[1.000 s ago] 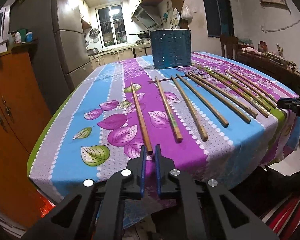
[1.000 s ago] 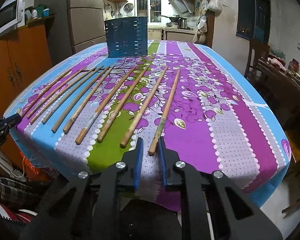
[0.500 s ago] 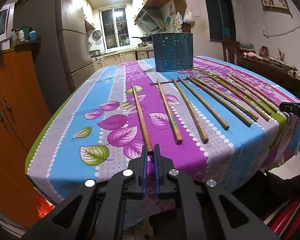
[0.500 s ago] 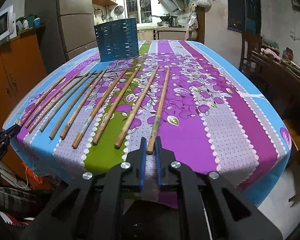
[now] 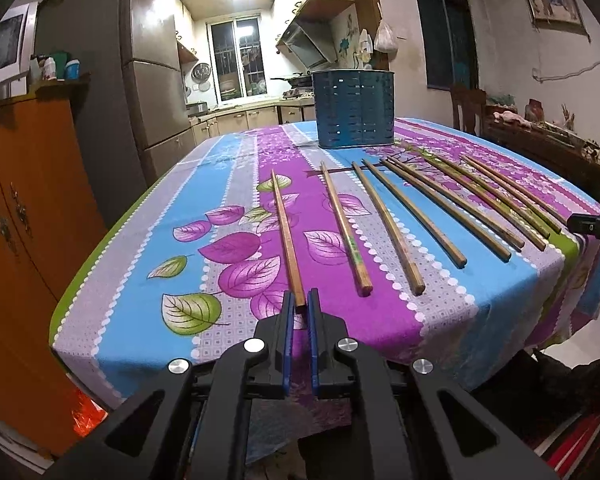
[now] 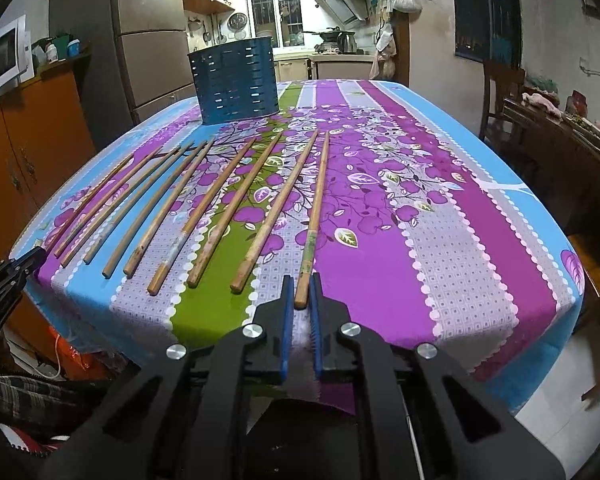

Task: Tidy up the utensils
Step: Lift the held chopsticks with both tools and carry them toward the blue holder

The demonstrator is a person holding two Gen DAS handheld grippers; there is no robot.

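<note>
Left wrist: chopstick [image 5: 287, 236] seemingly between fingertips [image 5: 288, 308].

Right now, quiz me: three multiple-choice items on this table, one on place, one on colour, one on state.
1. The perforated cylindrical utensil holder stands: A) at the far end of the table, beyond the long wooden chopsticks; B) on the floor; C) among them.
2. Its colour: A) red; B) blue; C) white.
3. The left claw is: A) wide open; B) shut on the leftmost chopstick, at its near end; C) holding a spoon.
Answers: 1 A, it stands past their tips; 2 B, its wall is blue; 3 B, the pads pinch that end.
</note>
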